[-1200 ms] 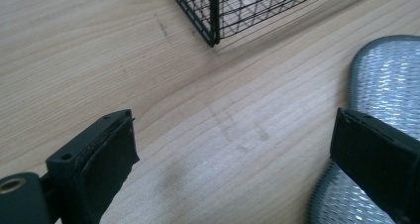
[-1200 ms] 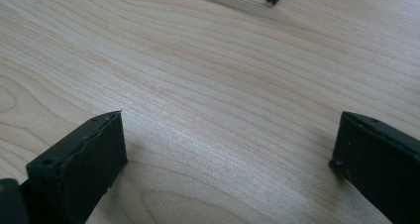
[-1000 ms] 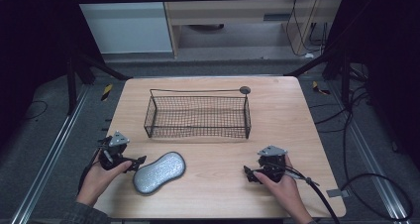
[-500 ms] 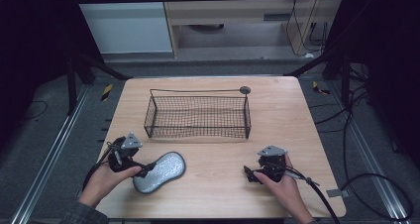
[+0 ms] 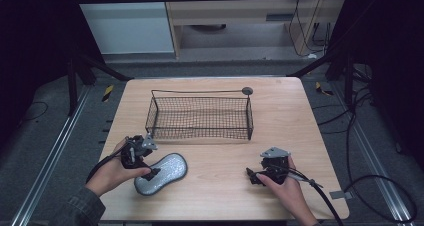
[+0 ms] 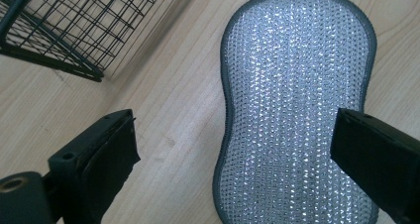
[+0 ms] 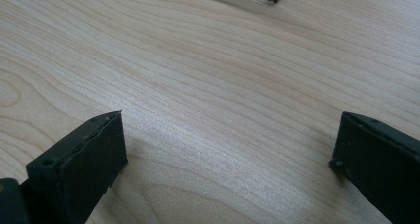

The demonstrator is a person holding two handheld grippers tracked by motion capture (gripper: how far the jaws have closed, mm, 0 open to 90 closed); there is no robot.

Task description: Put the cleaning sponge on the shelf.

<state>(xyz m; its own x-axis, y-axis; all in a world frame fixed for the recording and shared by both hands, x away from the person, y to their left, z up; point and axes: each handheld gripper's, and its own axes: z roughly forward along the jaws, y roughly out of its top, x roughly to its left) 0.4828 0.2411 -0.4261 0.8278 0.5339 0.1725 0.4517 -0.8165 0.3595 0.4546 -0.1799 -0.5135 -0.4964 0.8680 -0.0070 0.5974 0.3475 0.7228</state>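
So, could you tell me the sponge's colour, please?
Glittery silver sponge with a dark grey edge, clearest in the left gripper view.

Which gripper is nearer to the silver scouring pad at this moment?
Left. The left gripper hovers right over the scouring pad, jaws open astride its near end. The right gripper sits apart, across bare table, jaws open.

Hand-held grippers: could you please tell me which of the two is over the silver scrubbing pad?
The left hand-held gripper; its open jaws straddle the silver peanut-shaped scrubbing pad.
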